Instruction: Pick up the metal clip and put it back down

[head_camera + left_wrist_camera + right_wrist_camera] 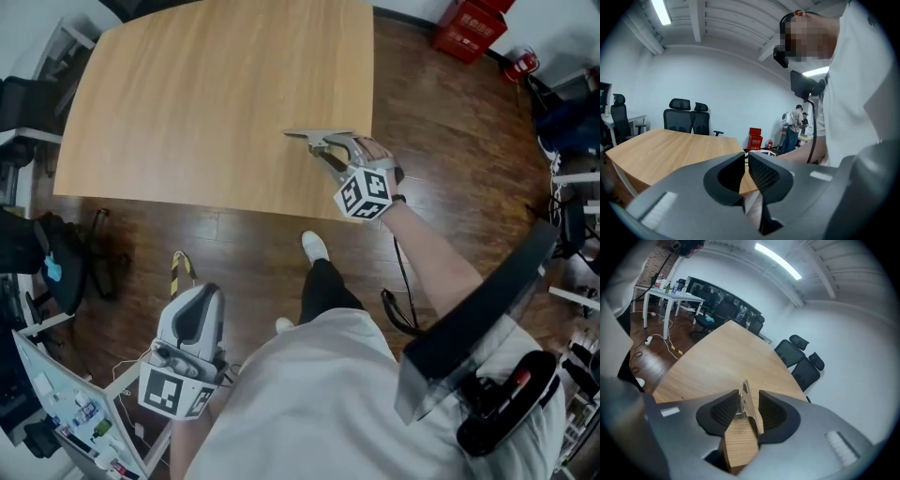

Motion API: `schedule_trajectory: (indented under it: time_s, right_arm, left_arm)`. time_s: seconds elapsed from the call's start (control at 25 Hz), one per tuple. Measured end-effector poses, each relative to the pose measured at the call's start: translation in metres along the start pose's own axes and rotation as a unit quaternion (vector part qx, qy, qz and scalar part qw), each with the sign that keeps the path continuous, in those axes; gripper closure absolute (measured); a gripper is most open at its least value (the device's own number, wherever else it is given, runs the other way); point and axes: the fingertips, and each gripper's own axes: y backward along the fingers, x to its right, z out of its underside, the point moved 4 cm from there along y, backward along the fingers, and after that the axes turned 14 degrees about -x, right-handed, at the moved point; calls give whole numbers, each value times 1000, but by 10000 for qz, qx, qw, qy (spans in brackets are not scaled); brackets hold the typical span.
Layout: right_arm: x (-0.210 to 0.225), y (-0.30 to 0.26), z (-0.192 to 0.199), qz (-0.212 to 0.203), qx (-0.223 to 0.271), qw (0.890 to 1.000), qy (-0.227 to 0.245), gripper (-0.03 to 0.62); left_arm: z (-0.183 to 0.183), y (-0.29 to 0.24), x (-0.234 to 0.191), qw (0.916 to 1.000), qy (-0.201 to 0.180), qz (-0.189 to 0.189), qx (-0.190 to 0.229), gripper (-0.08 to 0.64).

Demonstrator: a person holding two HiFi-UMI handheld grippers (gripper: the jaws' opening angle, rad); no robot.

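As the right tongs (749, 397) gape, they partly cover the metal clip (746, 405).

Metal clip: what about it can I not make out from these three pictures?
Head view: the metal clip is tiny, partly covered by the right tool; whether it rests on the table is unclear.
Right gripper view: the clip shows edge-on between the jaws, so its full shape is unclear.
Left gripper view: no clip can be found; the left tool fills the foreground.
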Motion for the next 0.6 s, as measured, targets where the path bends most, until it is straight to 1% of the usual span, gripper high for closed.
schedule_trajectory:
  time_s: [0.08,0.16,0.28,0.4,0.48,0.6]
  right_arm:
    - [-3,27,-10,194,78,9995,-217,454]
    - [-11,60,-17,421,101,9978,-498,454]
    - [-34,114,-30,698,166,9928,-960,454]
    - [-71,174,-46,813,279,9874,-1330,456]
    - [-96,217,-51,868,308,9828,-1600,456]
    - [-138,271,-59,775,363,9778,-1914,456]
  left_arm:
    - [7,14,3,9997,-135,101,153,545]
    - [17,29,9,9987,-279,283,328,545]
    - [34,60,19,9952,-546,590,563,545]
    - [58,94,32,9910,-697,913,687,545]
    - [75,108,40,9882,-731,1162,682,545]
    - [97,124,51,9857,-762,1386,584,545]
